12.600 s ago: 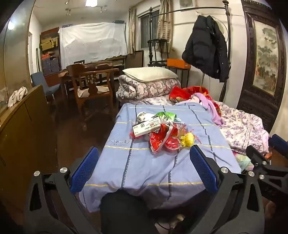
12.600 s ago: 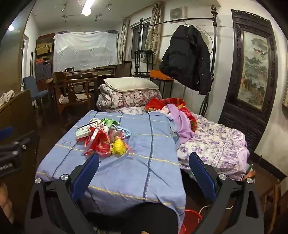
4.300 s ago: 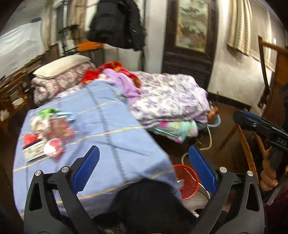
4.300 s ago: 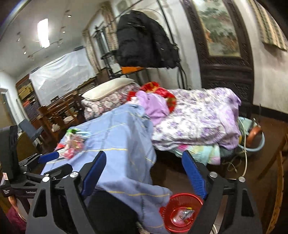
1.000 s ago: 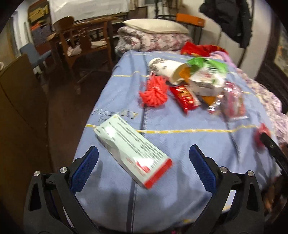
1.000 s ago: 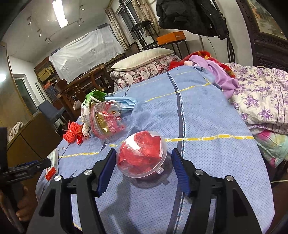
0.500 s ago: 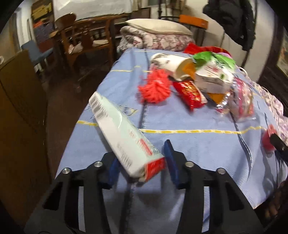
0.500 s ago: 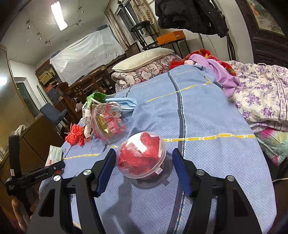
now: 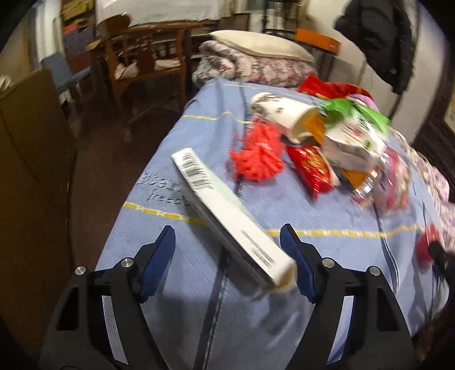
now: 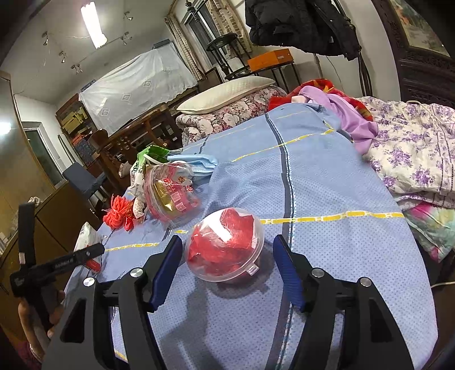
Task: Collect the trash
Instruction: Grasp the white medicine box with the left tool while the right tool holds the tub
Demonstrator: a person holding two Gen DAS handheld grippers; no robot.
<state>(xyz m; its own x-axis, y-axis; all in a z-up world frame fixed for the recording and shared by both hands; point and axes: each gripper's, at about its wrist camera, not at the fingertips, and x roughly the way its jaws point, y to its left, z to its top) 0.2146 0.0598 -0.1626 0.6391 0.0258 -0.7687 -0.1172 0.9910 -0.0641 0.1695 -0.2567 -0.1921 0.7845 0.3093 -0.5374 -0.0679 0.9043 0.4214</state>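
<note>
A long white carton [image 9: 227, 210] with a barcode lies tilted on the blue cloth [image 9: 176, 284], between the fingers of my left gripper [image 9: 226, 230]. Its jaws are opening; the carton's near end rests by the right pad, and the left pad is well clear of it. A clear plastic ball [image 10: 224, 247] stuffed with red scraps sits between the fingers of my right gripper [image 10: 227, 239], which is open with a gap on each side. Farther back lie a red yarn tuft [image 9: 257, 160], a paper cup [image 9: 281, 116], a red snack packet [image 9: 312, 170] and a clear bag [image 10: 170, 193].
A wooden cabinet [image 9: 28, 170] stands left of the cloth, with a wooden chair [image 9: 142, 57] behind it. A pillow on a folded quilt [image 10: 227, 85] lies at the far end. Flowered bedding [image 10: 412, 142] is heaped to the right, under a black coat [image 10: 301, 22].
Half a second ago my left jaws were shut on the white carton and held it up. They have now spread, and the carton lies loose between them. The right gripper and ball have not moved.
</note>
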